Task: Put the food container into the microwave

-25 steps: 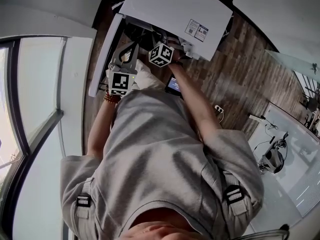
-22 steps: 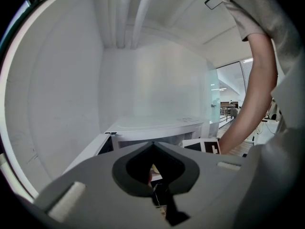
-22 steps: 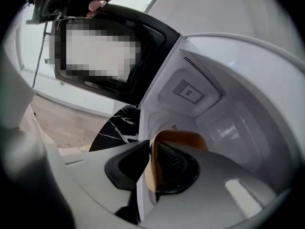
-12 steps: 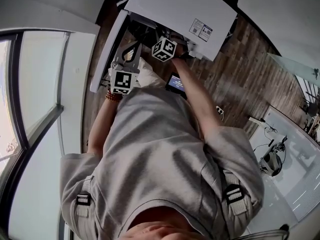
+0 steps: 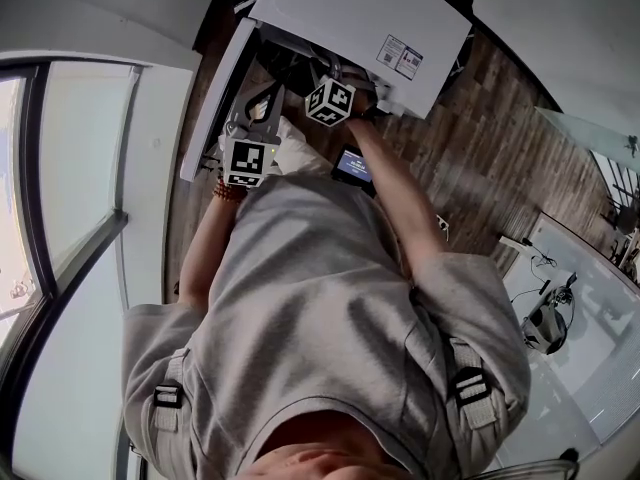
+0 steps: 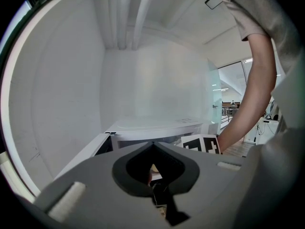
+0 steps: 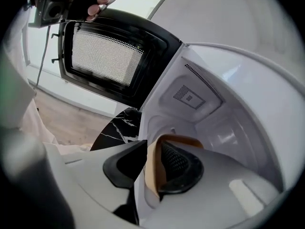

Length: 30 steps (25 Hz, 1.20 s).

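Note:
The white microwave (image 5: pixel 350 18) stands with its door (image 5: pixel 215 98) swung open to the left. My right gripper (image 7: pixel 151 149) reaches into the cavity (image 7: pixel 209 109) and is shut on the rim of the tan food container (image 7: pixel 153 171), which hangs just inside the opening. In the head view only its marker cube (image 5: pixel 330 101) shows at the microwave's mouth. My left gripper (image 5: pixel 258 103) hovers beside the open door. In its own view the left gripper (image 6: pixel 153 144) has its jaws together with nothing between them. The door's mesh window (image 7: pixel 105 56) is at the upper left.
A black marbled round top (image 7: pixel 116 125) lies below the microwave opening. A dark screen device (image 5: pixel 350 166) lies under my right arm, over wooden floor (image 5: pixel 470 158). A tall window (image 5: pixel 60 218) runs along the left, and a white table with gear (image 5: pixel 560 308) is at the right.
The right gripper's cube has edged slightly up toward the microwave opening. The left gripper has stayed beside the door.

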Motion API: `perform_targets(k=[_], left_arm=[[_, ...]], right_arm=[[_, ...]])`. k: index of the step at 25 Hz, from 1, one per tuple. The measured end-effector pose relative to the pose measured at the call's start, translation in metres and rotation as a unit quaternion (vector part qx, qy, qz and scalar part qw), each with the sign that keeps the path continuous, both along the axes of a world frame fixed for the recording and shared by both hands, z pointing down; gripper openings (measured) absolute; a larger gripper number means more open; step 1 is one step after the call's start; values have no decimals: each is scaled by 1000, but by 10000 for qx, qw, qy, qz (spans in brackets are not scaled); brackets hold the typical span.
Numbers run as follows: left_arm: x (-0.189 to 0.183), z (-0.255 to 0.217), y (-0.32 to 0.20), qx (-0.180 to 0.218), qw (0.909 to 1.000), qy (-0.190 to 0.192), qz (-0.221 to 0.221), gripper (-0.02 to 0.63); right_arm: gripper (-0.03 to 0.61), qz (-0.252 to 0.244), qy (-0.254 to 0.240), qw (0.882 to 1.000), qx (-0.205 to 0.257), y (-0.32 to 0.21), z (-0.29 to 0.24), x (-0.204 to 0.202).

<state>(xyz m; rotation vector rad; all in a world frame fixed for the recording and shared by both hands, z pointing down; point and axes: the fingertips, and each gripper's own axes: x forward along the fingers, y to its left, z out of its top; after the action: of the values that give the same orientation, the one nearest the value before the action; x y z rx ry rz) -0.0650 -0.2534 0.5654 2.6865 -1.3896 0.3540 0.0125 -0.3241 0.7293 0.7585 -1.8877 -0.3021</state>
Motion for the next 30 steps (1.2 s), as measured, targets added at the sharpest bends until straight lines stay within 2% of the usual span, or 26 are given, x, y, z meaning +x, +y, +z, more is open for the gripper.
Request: perform_targets(k=[9, 30], left_arm=[[13, -7, 19, 119, 9998, -18, 141, -2], [19, -30, 84, 510, 9986, -122, 19, -2]], right_arm=[[98, -93, -52, 9999, 82, 18, -11, 0], [97, -96, -132, 9997, 194, 96, -21, 12]])
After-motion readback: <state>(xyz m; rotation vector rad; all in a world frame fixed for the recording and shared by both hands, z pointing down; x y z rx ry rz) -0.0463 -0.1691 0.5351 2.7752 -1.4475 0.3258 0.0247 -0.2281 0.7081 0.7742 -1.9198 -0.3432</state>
